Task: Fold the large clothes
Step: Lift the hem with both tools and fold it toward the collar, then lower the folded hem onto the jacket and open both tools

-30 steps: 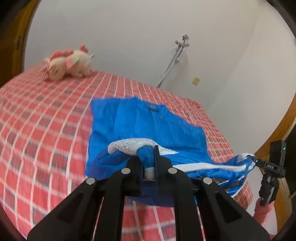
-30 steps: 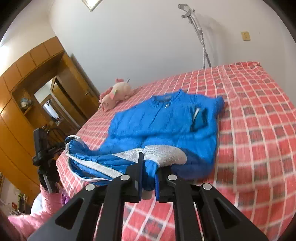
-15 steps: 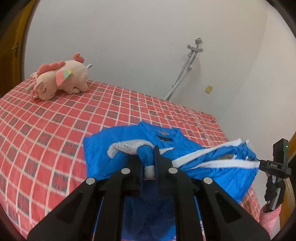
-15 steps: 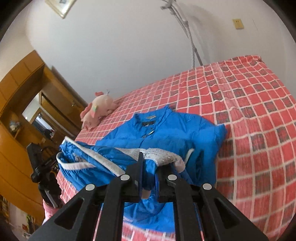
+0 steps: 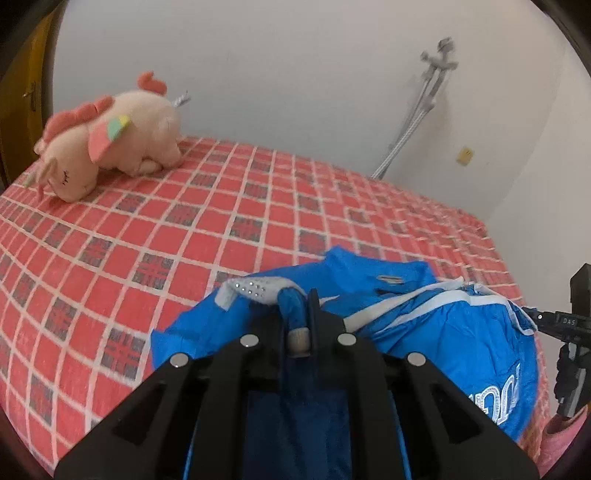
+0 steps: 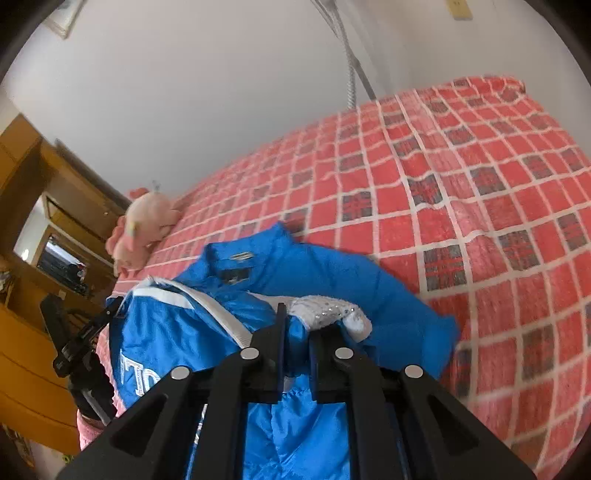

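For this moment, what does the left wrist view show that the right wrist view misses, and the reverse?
Only the left wrist view: the curved white lettering near the jacket's lower right. Only the right wrist view: the brown wooden wardrobe and a picture-frame corner. Both: the blue padded jacket, pinched by the left gripper and the right gripper, the pink plush toy, the red checked bedspread, and a metal crutch.

"DAS", seemingly, on right hand-held gripper (image 5: 570, 325).

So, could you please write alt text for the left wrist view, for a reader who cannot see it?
The left gripper is shut on a bunched edge of a blue jacket over a bed with a red checked cover. The right gripper pinches the jacket's far edge at the frame's right. A pink plush toy lies near the white wall.
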`<move>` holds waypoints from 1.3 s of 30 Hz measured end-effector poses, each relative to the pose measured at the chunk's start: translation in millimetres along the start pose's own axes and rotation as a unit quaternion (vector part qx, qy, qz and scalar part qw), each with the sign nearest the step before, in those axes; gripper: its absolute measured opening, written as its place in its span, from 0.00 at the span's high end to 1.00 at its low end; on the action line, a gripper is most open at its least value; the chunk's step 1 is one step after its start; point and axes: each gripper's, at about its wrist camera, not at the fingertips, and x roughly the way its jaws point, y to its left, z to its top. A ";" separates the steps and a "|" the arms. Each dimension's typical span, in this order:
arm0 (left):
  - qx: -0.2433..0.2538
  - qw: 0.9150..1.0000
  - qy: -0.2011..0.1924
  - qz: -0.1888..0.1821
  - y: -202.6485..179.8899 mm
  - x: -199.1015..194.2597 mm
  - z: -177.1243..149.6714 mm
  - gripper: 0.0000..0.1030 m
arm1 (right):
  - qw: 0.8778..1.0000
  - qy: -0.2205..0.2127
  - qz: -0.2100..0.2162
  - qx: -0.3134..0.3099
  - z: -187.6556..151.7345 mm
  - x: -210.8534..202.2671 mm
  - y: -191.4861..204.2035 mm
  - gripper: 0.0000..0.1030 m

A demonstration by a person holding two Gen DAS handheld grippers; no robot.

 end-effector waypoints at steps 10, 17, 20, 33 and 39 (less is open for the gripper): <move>-0.023 0.998 0.057 0.009 20.5 65.6 0.9 0.87 | 0.998 0.038 0.006 0.053 9.0 59.9 -37.1 0.91; -0.041 0.996 0.071 -0.029 24.8 50.9 3.4 0.76 | 0.999 0.034 0.021 0.033 2.5 38.3 -29.3 0.70; -0.045 0.996 0.055 -0.060 26.1 18.1 0.4 0.38 | 1.000 0.015 0.004 -0.003 -7.8 13.2 -19.2 0.37; -0.006 0.998 0.056 0.003 47.4 -23.0 -62.5 0.62 | 0.992 0.013 -0.081 -0.099 -68.1 -4.7 -4.8 0.66; 0.017 0.999 0.014 0.046 29.0 -30.2 -62.9 0.92 | 0.990 -0.024 -0.099 -0.100 -69.6 -16.3 8.5 0.90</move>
